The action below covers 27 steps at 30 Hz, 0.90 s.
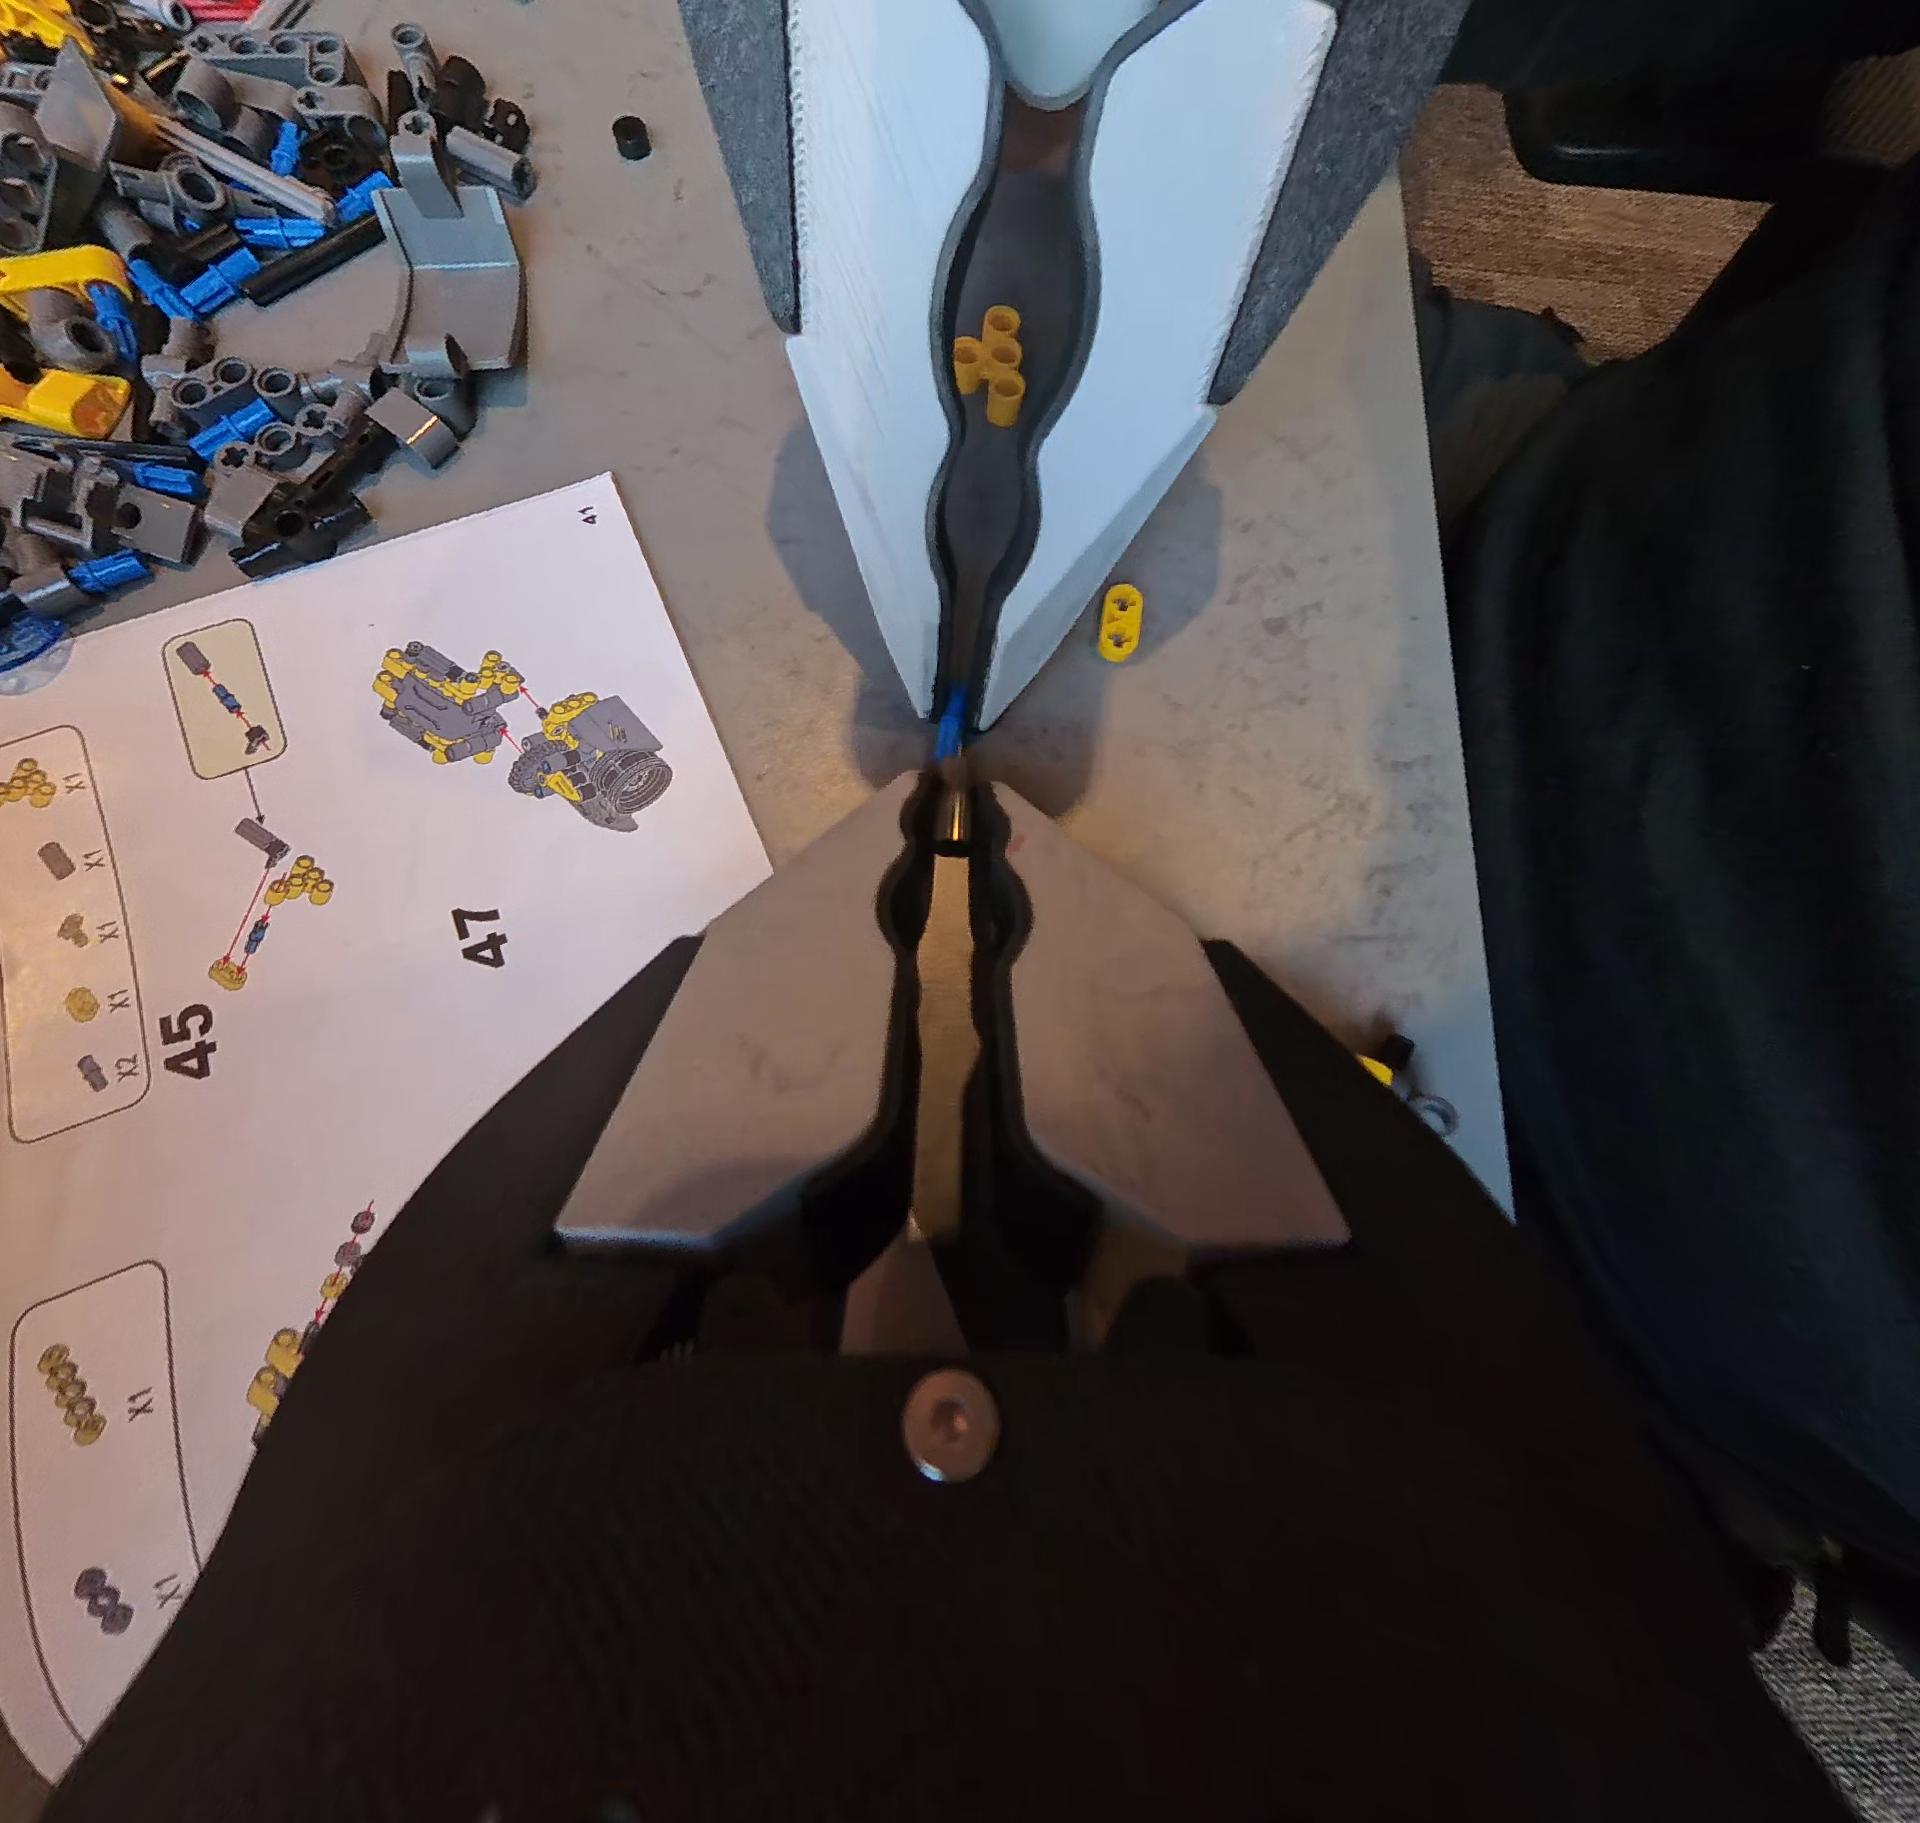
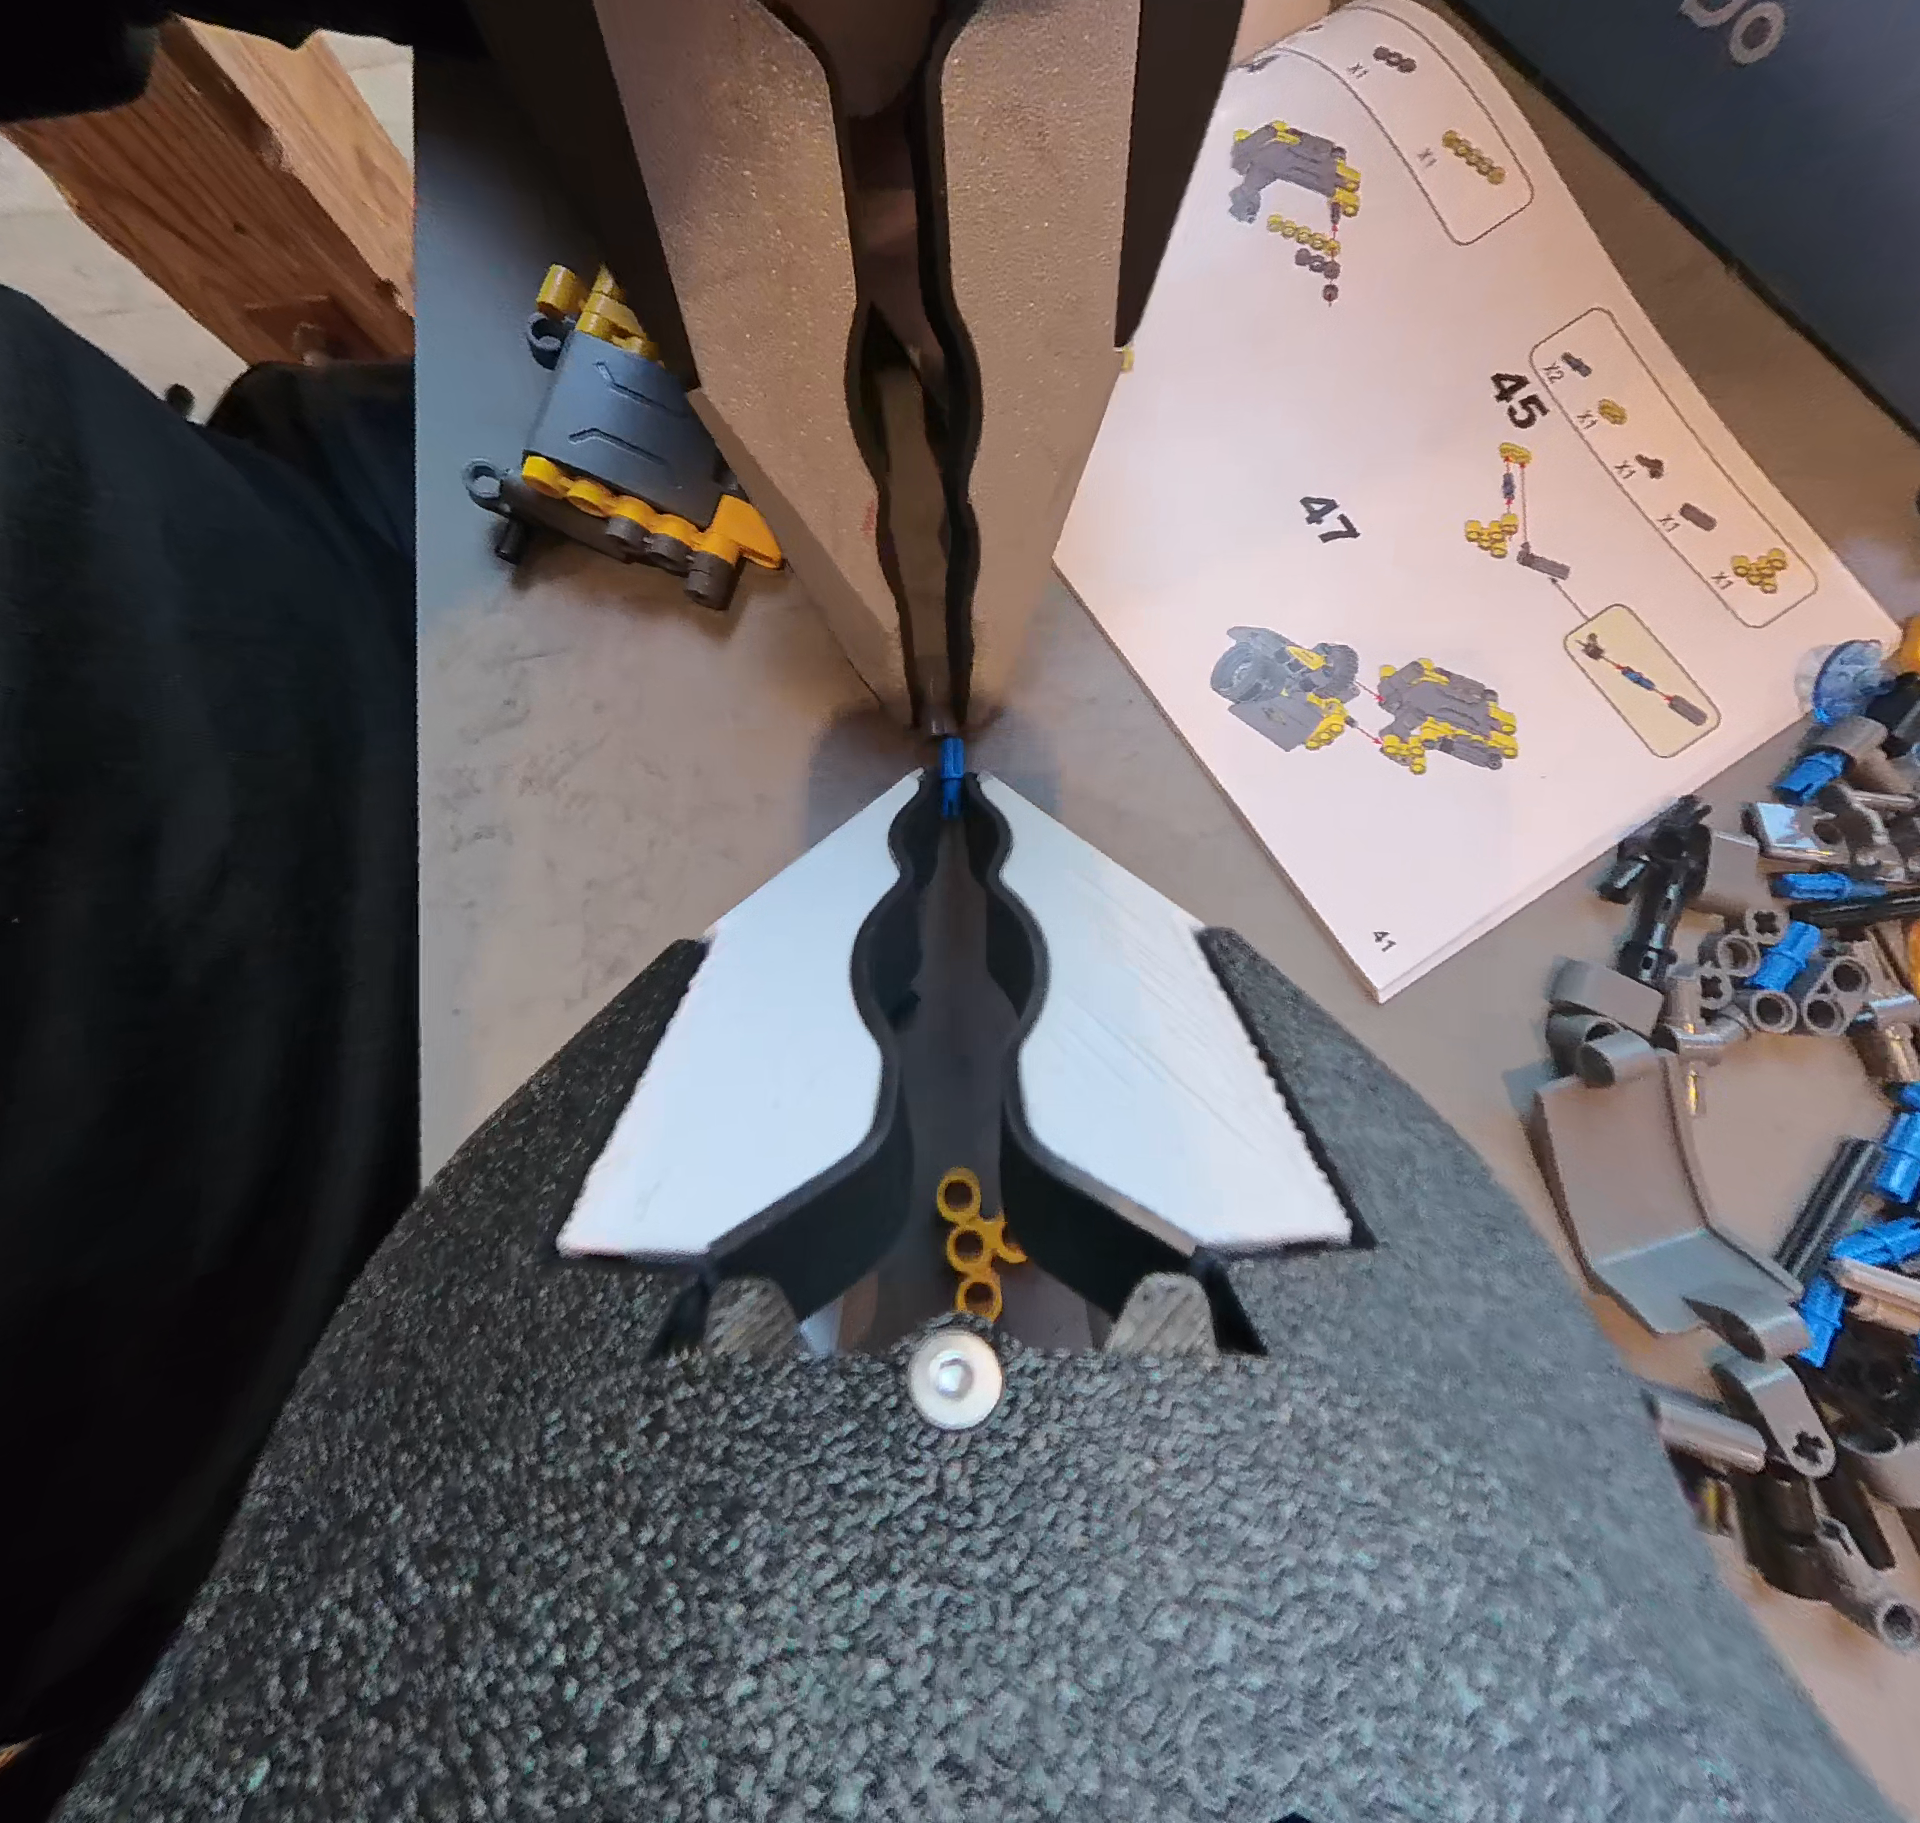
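1. Left wrist view: left gripper (image 1: 951, 805) clamped on a dark sleeve (image 1: 952, 821), tip to tip with right gripper (image 1: 956, 719) above the grey table (image 1: 1299, 786); instruction sheet (image 1: 416, 838) just left.
2. Right wrist view: right gripper (image 2: 951, 786) pinching a blue pin (image 2: 951, 771), yellow connector (image 2: 971, 1248) under its fingers; small model (image 2: 623, 464) beyond.

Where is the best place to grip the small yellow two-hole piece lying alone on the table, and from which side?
Probably across the long flat sides of the yellow two-hole piece, coming straight down from above: it lies flat on the table with free space around it.
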Each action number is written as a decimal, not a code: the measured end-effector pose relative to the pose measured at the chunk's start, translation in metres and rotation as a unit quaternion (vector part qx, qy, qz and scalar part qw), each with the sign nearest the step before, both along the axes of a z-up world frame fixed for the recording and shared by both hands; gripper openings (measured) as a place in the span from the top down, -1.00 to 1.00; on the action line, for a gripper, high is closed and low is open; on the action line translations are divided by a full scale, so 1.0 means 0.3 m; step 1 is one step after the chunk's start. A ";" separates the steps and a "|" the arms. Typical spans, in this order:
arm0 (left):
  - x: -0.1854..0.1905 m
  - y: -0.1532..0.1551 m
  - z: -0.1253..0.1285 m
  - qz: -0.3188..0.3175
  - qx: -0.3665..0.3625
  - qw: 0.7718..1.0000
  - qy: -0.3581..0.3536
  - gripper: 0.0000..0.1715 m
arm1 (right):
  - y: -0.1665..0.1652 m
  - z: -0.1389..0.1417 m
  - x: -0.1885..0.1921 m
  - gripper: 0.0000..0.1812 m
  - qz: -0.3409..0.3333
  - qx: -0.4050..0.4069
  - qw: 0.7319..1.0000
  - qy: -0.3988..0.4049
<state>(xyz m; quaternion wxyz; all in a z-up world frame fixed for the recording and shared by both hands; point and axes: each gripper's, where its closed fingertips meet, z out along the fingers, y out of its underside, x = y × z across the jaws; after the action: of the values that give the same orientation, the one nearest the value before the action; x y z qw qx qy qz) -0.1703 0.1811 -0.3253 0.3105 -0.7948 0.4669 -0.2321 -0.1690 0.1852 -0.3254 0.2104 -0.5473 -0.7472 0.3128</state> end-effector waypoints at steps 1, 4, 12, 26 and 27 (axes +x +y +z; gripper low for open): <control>0.000 0.000 0.000 -0.001 0.001 1.000 0.000 0.97 | -0.004 0.001 0.001 0.97 0.002 -0.005 1.000 0.000; 0.000 -0.002 0.000 -0.002 0.000 1.000 0.000 0.96 | -0.007 0.000 0.003 0.96 0.005 0.000 1.000 -0.003; 0.004 -0.010 0.000 -0.013 0.007 1.000 0.004 0.97 | -0.013 -0.002 0.005 0.97 -0.013 -0.058 0.998 -0.036; 0.018 -0.019 0.001 -0.035 0.042 0.998 0.019 0.96 | -0.055 0.078 -0.017 1.00 0.018 -0.148 0.988 -0.041; 0.020 -0.019 0.001 -0.035 0.044 0.998 0.019 0.96 | -0.052 0.080 -0.019 1.00 0.013 -0.144 0.989 -0.040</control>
<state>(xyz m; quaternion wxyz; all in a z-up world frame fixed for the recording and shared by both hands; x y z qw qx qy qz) -0.1643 0.1754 -0.3249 0.3273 -0.7678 0.5104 -0.2070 -0.1748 0.1696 -0.3015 0.0955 -0.5738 -0.7096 0.3975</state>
